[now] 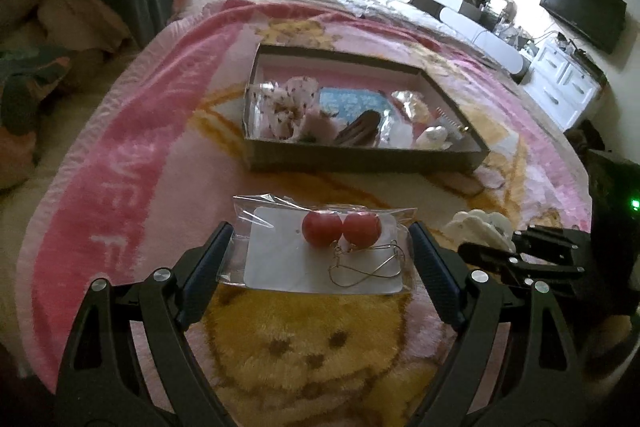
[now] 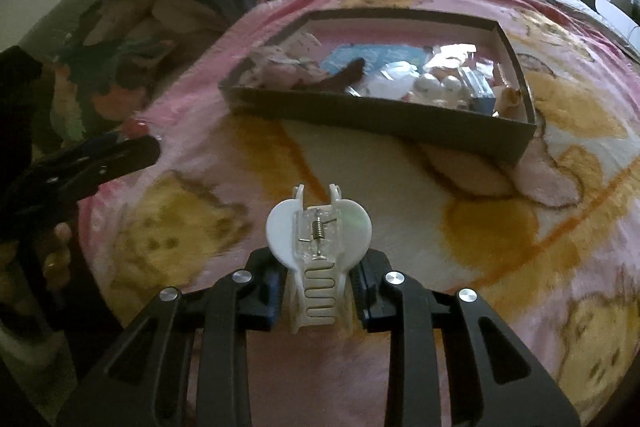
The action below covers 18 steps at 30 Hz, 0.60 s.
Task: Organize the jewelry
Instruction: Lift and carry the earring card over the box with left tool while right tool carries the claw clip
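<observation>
Already, several pieces are lying in the box (image 1: 360, 155). The right gripper (image 2: 320, 291) is clamping a white hair claw (image 2: 319, 231); the left gripper (image 1: 320, 247) is, seemingly, holding the bagged red ball earrings (image 1: 340, 231) across wide fingers.

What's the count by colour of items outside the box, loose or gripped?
Red: 1 bagged pair of red ball earrings on a white card
White: 1 white plastic claw hair clip
Total: 2
</observation>
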Available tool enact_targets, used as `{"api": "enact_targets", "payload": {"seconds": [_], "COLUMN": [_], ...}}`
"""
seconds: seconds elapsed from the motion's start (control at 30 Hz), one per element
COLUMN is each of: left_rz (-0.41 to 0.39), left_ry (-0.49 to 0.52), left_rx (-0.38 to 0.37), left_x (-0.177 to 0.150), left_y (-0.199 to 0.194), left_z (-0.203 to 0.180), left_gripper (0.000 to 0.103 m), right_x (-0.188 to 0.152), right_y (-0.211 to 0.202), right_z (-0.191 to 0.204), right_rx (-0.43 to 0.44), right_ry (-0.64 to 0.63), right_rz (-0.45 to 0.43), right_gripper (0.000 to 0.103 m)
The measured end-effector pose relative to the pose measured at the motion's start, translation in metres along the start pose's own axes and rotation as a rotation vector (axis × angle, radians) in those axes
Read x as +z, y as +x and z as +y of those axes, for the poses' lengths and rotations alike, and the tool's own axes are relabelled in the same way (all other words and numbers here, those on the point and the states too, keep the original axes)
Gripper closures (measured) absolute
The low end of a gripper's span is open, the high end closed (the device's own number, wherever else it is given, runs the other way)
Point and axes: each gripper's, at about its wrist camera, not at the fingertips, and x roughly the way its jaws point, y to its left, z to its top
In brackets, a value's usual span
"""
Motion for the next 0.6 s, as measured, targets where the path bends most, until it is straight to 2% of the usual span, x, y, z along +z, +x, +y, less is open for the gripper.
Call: {"api": "enact_targets", "payload": {"seconds": [0.27, 0.6], "left_rz": [-0.065, -0.112], "left_ry": [-0.004, 0.011], "left_rx": [-0.017, -0.029], "left_x": [0.007, 0.025], "left_y": [-0.033, -0.049], "left_z": [-0.002, -0.015], "left_gripper": [0.023, 0.022], "right_x": [-0.003, 0.011], "right_y": [-0.055, -0.100], "right_z": [0.017, 0.000], "right_rx": [-0.022, -0.075], "right_ry": [0.006, 0.019], "right_rz": [-0.117, -0.232], "right_gripper": [0.076, 0.076]}}
